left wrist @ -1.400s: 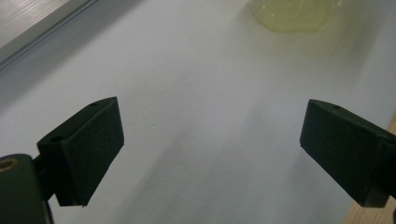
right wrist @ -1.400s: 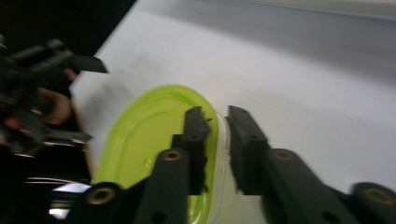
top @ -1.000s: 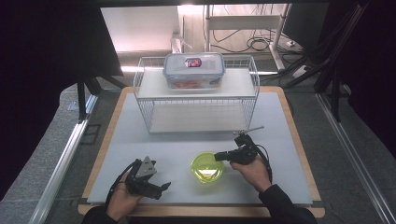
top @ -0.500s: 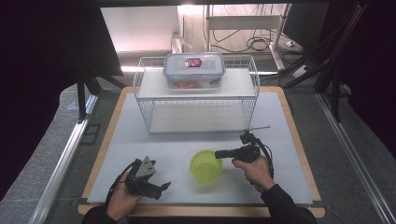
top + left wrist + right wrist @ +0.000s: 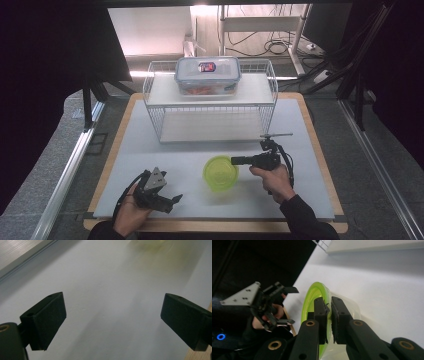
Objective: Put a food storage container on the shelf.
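Observation:
A small bowl (image 5: 220,173) with a bright green rim and a pale translucent body is near the front middle of the white mat. My right gripper (image 5: 234,161) reaches it from the right and is shut on its rim. In the right gripper view the jaws (image 5: 327,302) pinch the bowl's wall (image 5: 312,300), one pad on each side, and the bowl is tipped with its mouth turned toward the other hand. My left gripper (image 5: 165,200) rests low at the front left, apart from the bowl. Its jaws (image 5: 112,312) stand open over bare mat.
A white wire rack (image 5: 210,107) with a flat shelf stands at the back of the mat. On its top sits a clear lidded food box (image 5: 207,75) with red contents. The mat (image 5: 300,145) lies on a wooden board, with dark frame rails at both sides.
The bowl has tipped from mouth-up onto its edge in the right gripper's hold and shifted slightly away from me. The left gripper has kept still.

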